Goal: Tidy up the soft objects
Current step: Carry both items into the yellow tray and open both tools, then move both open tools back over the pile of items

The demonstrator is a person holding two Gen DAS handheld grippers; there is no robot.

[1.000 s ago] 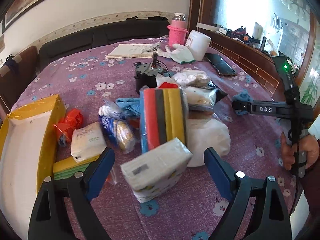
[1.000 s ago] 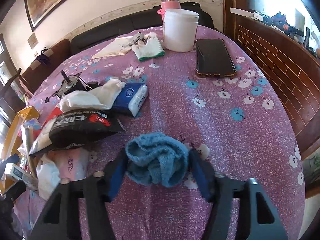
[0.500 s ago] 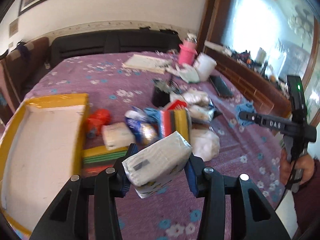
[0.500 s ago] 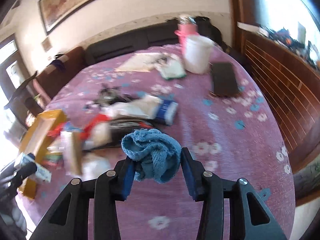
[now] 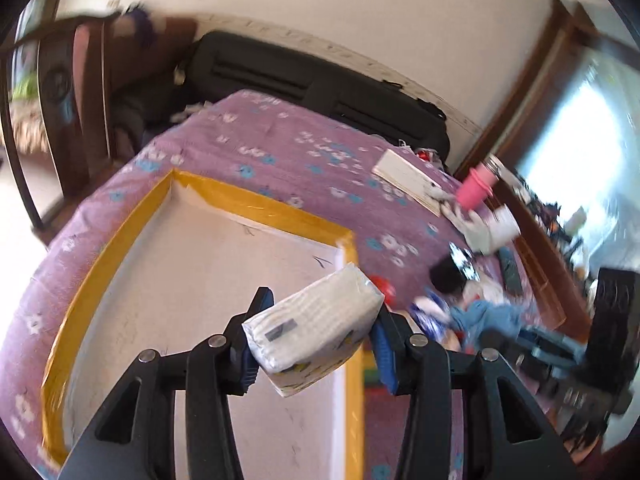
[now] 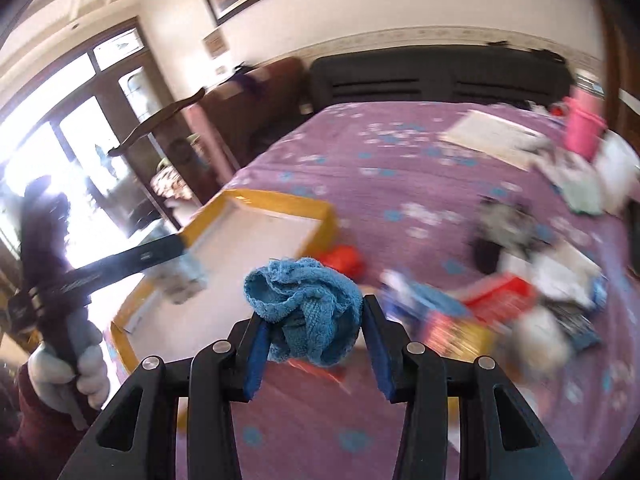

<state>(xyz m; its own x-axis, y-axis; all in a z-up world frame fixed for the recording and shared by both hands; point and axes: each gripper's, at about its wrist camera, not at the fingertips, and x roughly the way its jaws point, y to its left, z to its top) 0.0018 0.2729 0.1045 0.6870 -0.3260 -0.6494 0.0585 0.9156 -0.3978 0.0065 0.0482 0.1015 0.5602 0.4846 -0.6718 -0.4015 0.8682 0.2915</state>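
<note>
In the left wrist view, the yellow-rimmed tray [image 5: 256,206] with its pale floor fills the left and middle of the picture, resting on the purple flowered tablecloth [image 5: 280,152]. The left gripper [image 5: 318,344] is clamped on a white tissue pack [image 5: 316,326], its blue pads pressing both sides; the pack sits tilted, in the air above the tray's right-hand part. To the right, beyond the tray's edge, lies a blurred heap of things, among them something red [image 5: 382,290]. Further back stand a pink cup [image 5: 476,186] and a white container [image 5: 504,226], with a flat white booklet [image 5: 404,178] to their left.

In the right wrist view, a gloved hand [image 6: 74,372] at the far left holds the other tool, whose long black fingers reach over the tray [image 6: 280,202] with the tissue pack, blurred, at their tip. In the middle, the right gripper [image 6: 316,354] is closed on a crumpled blue cloth [image 6: 306,312], held up clear of the tablecloth, just right of the tray's near corner. To the right spreads the smeared heap of packets and bags [image 6: 520,312], too blurred to name one by one.
</note>
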